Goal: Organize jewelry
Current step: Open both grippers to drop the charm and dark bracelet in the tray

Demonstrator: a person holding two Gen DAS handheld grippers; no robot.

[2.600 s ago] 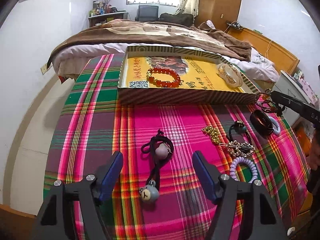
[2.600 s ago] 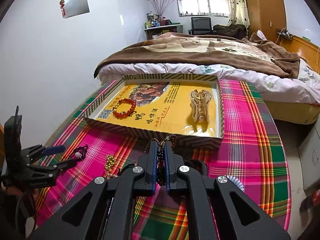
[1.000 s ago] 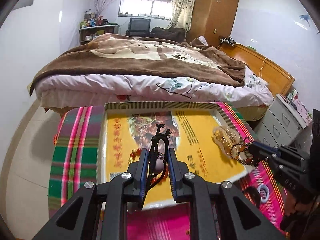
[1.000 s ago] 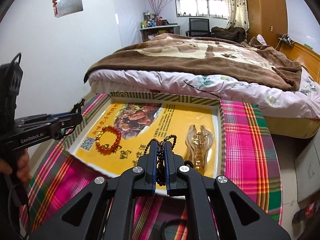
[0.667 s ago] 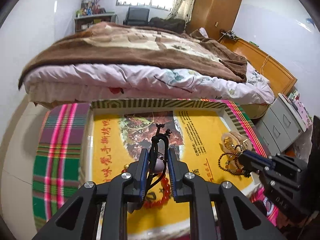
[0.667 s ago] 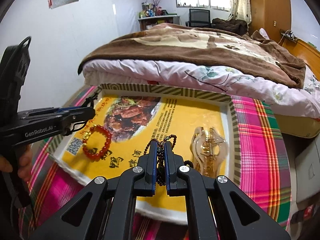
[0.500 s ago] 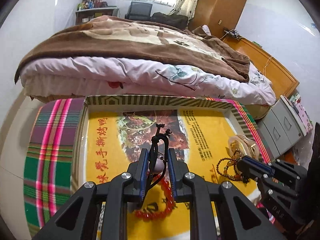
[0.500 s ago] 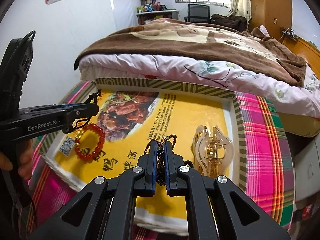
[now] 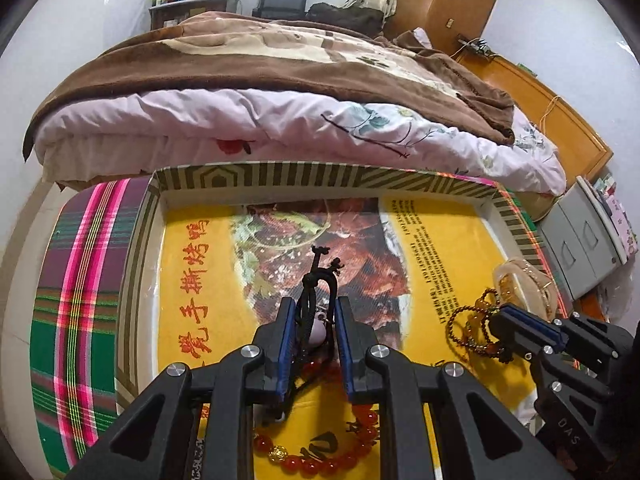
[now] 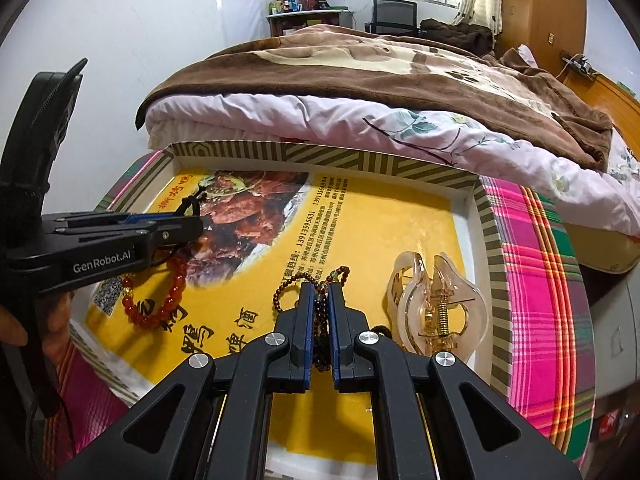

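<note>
1. Plaid cloth covers the table at the foot of a bed; a shallow striped box with a yellow printed floor sits on it.
2. Left gripper hangs over the box, jaws narrowed onto a black cord charm.
3. Right gripper pinches a dark bead bracelet above the box floor.
4. Inside the box lie a red bead bracelet and a clear hair claw.

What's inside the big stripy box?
The box holds a red bracelet and a clear hair clip on its yellow floor. The tongs cover part of the floor.
</note>
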